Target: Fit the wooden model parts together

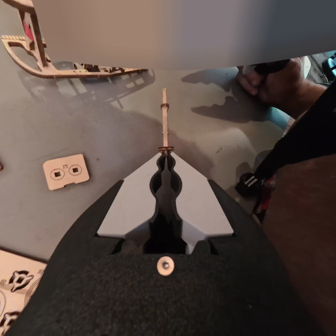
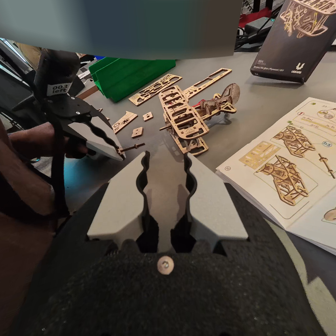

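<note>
The thin wooden axle (image 1: 165, 120) sticks out at twelve o'clock from the left gripper (image 1: 165, 154), pinched at its tips, while the right gripper (image 2: 166, 154) hangs wide and empty. It looks ready for fitting into the plane (image 2: 191, 116), at one o'clock, needing careful aim. Loose plates (image 2: 137, 132), a booklet (image 2: 283, 163) and box (image 2: 298, 36) crowd the table (image 2: 236, 138).

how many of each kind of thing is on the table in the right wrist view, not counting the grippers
Wooden plane model: 1
Wooden part sheets: 2
Loose wooden pieces: 3
Green bin: 1
Dark model box: 1
Instruction booklet: 1
Total: 9
Not on the table: the thin axle held in the left gripper.
</note>
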Demonstrator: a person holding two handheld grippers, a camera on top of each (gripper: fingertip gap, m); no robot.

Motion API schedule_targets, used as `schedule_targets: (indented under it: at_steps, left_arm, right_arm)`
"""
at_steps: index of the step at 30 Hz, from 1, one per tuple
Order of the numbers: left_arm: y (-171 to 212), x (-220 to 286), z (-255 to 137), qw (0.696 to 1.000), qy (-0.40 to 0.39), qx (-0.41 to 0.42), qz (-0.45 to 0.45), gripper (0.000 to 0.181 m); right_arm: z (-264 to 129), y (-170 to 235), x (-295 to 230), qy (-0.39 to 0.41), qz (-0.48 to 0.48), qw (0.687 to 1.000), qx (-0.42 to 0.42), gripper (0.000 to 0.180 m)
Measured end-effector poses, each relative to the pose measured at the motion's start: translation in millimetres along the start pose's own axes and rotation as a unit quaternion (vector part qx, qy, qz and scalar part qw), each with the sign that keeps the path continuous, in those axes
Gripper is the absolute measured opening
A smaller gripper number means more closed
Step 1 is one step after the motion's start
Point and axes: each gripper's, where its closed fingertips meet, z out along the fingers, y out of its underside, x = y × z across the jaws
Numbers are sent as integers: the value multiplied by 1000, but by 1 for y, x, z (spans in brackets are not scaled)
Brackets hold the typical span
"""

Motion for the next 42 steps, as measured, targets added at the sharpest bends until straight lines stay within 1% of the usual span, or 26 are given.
schedule_targets:
  at_steps: [10, 16, 20, 25, 29, 32, 34, 36, 38, 40, 42]
  left_arm:
    - [-4, 0, 2, 999, 18, 14, -23, 0]
    - [-1, 1, 3, 1000, 5, 3, -3, 0]
    - [2, 0, 3, 999, -30, -18, 12, 0]
    - [-7, 22, -1, 997, -45, -8, 61, 0]
    - [-19, 38, -6, 986, -82, 13, 142, 0]
    - [-24, 48, -5, 969, -106, 17, 222, 0]
    - [-24, 52, -3, 953, -126, 12, 274, 0]
    - [-21, 54, 0, 938, -144, -1, 315, 0]
    - [-16, 54, 3, 933, -153, -15, 326, 0]
    - [-11, 55, 2, 931, -159, -27, 327, 0]
    - [-11, 59, -4, 928, -165, -22, 334, 0]
  right_arm:
    - [0, 1, 0, -5, 7, 1000, -3, 35]
    - [2, 2, -3, -11, -1, 1000, -8, 35]
    - [2, 2, -4, -9, -5, 1000, -7, 36]
    - [-3, -6, -5, -9, -10, 1000, 22, 36]
    - [-13, -12, -13, -21, -1, 998, 59, 35]
    - [-26, -4, -57, -61, 14, 997, 53, 29]
    - [-33, 10, -89, -73, 2, 997, 18, 31]
    - [-42, 27, -109, -53, -20, 998, -16, 35]
    - [-52, 41, -118, -17, -44, 999, -27, 40]
    - [-58, 43, -124, 2, -79, 996, -31, 46]
    - [-64, 35, -124, 22, -87, 996, -18, 44]
